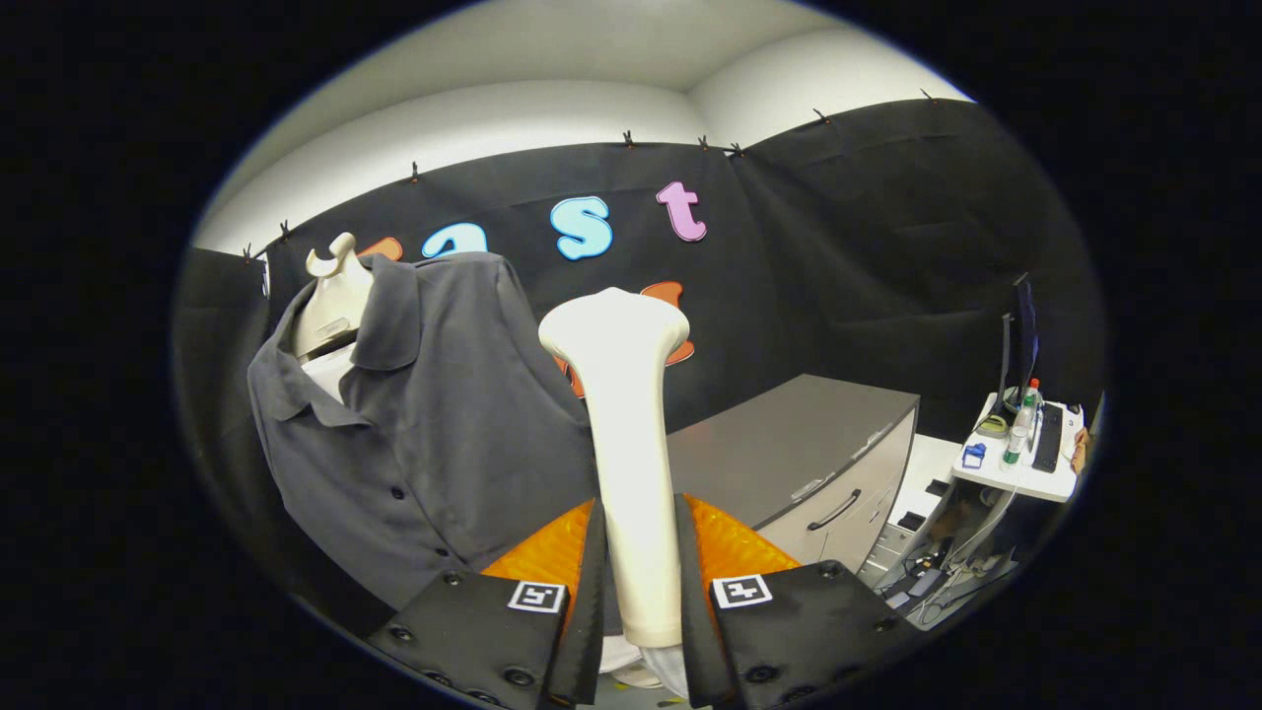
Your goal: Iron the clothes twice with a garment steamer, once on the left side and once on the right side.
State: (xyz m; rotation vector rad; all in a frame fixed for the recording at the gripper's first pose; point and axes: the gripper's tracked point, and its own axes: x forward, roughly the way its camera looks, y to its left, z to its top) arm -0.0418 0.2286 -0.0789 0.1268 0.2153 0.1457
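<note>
A cream-white garment steamer (627, 434) stands upright between my fingers, its wide head up top and its handle clamped low down. My gripper (639, 552) is shut on that handle, both fingers pressing its sides. Just left of the steamer hangs a dark grey button-up polo shirt (434, 424) on a pale mannequin torso (333, 291), collar open, buttons running down its front. The steamer head is level with the shirt's chest, beside its right edge, and I cannot tell whether it touches the cloth.
A grey cabinet (808, 454) with drawer handles stands beyond the fingers to the right. Farther right, a small white table (1020, 473) carries a monitor, a keyboard and bottles. Cables lie on the floor beneath it.
</note>
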